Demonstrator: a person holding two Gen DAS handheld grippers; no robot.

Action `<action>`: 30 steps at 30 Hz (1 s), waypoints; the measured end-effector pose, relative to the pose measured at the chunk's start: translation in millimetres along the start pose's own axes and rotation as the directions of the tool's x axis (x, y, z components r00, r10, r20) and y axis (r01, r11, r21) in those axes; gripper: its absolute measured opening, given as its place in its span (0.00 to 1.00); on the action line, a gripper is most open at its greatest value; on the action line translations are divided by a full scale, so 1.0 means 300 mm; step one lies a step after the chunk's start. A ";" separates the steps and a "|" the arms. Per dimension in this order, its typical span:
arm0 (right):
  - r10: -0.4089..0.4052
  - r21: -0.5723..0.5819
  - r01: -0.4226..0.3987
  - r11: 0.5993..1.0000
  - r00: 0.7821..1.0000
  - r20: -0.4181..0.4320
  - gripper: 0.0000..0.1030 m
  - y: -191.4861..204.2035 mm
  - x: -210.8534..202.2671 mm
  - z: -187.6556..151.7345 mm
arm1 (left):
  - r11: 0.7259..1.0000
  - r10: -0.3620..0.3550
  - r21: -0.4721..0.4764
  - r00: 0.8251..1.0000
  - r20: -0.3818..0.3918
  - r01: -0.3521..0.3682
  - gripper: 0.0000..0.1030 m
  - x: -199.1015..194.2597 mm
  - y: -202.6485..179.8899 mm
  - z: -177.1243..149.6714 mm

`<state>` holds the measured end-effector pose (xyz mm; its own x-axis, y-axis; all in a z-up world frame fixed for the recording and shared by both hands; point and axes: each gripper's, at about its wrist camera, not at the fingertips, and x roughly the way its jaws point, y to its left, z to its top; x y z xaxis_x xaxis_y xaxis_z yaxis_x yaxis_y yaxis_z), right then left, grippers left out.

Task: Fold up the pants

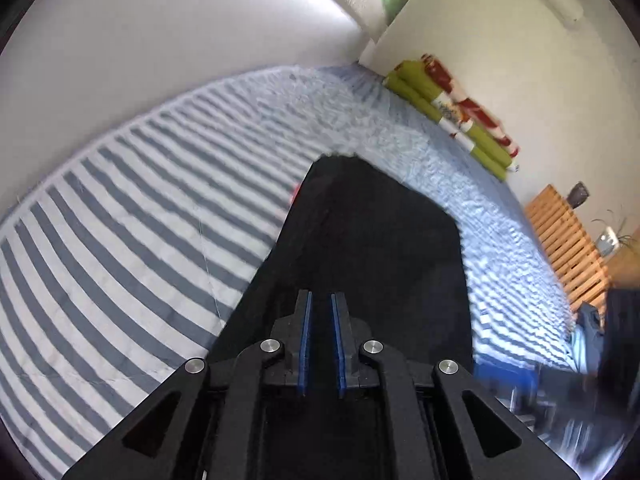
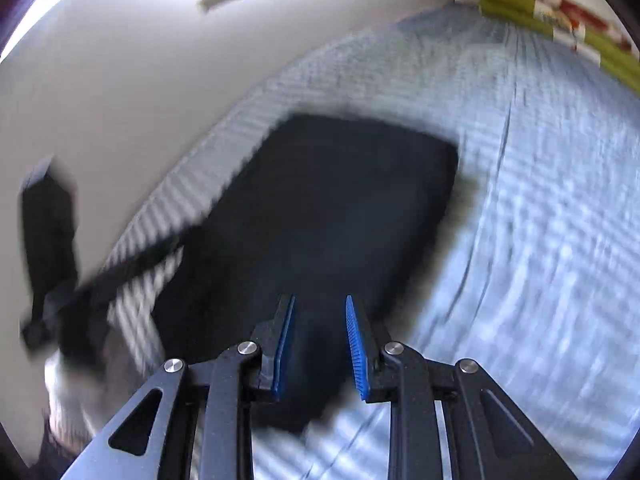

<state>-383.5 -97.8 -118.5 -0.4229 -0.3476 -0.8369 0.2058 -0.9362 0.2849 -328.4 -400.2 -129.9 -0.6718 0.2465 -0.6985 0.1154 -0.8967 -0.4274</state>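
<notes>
Striped bedspread (image 1: 120,240) under dark pants (image 1: 380,232), no readable writing, left gripper (image 1: 320,300) nearly closed, empty, right gripper (image 2: 320,304) opening, empty.

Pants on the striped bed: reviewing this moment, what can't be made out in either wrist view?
- Pants, right wrist: motion blur smears edges; fold layers unreadable.
- Pants, left wrist: near end hidden behind the left gripper; whether cloth is pinched is unclear.
- Dark shape, right wrist, left edge: blurred, unidentifiable.
</notes>
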 end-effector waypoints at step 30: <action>0.027 0.296 -0.013 0.955 0.999 -0.041 0.59 -0.268 0.154 0.171 | 0.991 -0.099 0.055 0.943 -0.317 0.123 0.61 0.191 0.050 0.262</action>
<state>-465.0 -41.3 -156.2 -0.3805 -0.3700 -0.8475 -0.0586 -0.9050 0.4214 -422.6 -428.5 -131.3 -0.4129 0.4381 -0.7985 -0.0083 -0.8785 -0.4777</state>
